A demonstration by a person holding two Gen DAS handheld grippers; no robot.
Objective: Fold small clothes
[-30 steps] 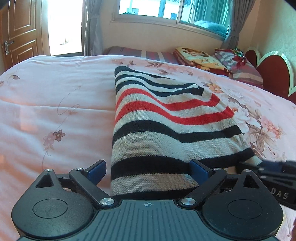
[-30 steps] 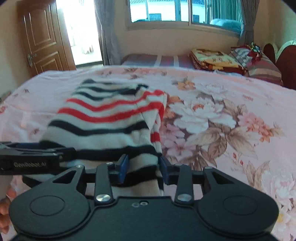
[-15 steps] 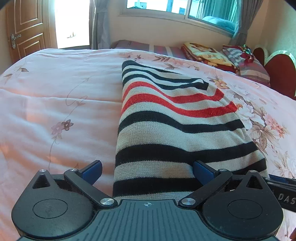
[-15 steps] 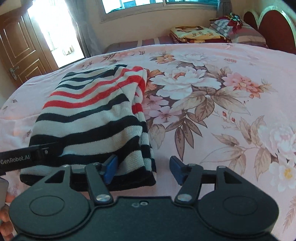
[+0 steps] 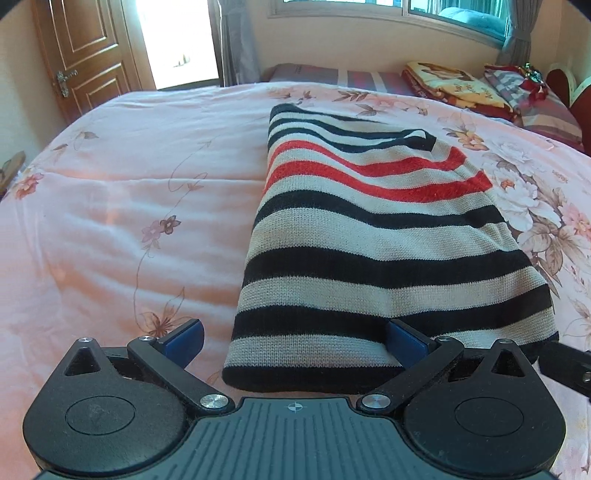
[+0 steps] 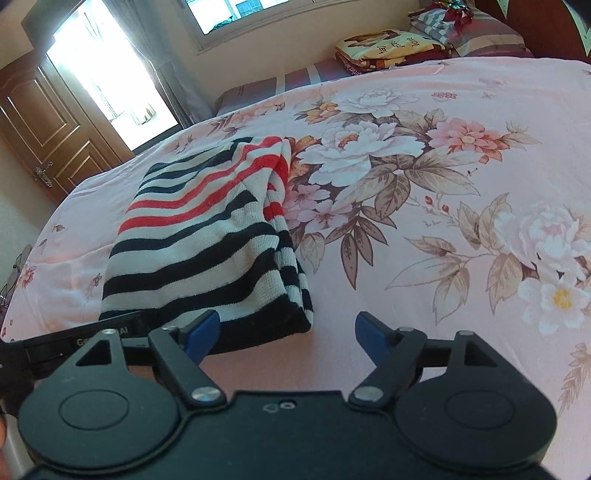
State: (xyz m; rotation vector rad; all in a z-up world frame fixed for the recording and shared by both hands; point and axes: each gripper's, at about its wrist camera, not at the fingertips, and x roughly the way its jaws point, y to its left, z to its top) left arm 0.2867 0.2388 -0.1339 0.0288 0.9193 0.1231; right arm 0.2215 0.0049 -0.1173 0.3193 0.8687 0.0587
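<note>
One folded striped sweater (image 5: 376,243) lies on the floral bedspread (image 5: 110,206).
Right gripper (image 6: 284,330), clamped on its corner earlier, is opening, pads clear; left gripper (image 5: 295,338) spread wide, gripping nothing.

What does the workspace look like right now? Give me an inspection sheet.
Surface: pink floral bedspread, smooth.
Job's things: striped knit garment folded into a compact stack, lying flat.
Clutter: folded blankets at the far edge of the bed.
Grippers: left gripper open, garment's near edge between its fingers, no squeeze seen; right gripper opening, garment's corner by its left finger, not pinched.
Cables: nothing seen.
Surroundings: wooden door, window, curtains.
</note>
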